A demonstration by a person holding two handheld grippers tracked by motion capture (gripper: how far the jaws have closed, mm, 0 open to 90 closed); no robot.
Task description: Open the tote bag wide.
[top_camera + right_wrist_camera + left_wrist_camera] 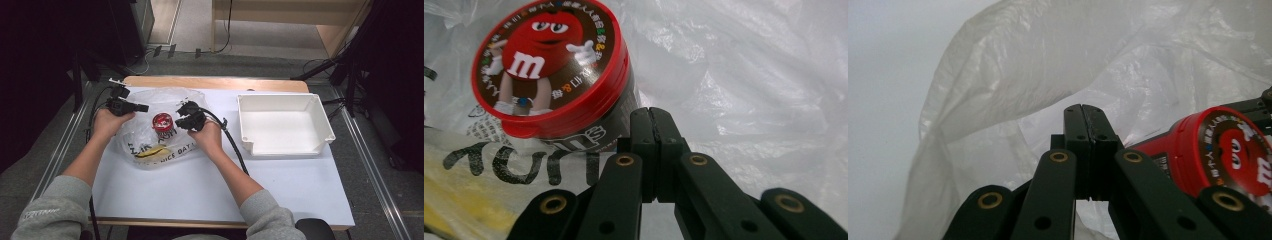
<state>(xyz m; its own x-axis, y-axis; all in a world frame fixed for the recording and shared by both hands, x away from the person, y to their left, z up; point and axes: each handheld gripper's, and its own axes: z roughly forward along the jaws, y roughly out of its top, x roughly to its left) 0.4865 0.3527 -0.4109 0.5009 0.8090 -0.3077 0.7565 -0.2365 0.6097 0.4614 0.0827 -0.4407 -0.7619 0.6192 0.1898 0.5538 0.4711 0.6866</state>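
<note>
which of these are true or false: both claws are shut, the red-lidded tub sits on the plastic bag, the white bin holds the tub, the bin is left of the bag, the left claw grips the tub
1. Both claws are shut. True: the left claw and the right claw each have their jaws pressed together with nothing between them.
2. The red-lidded tub sits on the plastic bag. True.
3. The white bin holds the tub. False: the bin is empty; the tub is on the bag.
4. The bin is left of the bag. False: in the high view it lies to the right.
5. The left claw grips the tub. False: its jaws are closed beside the tub, not on it.
</note>
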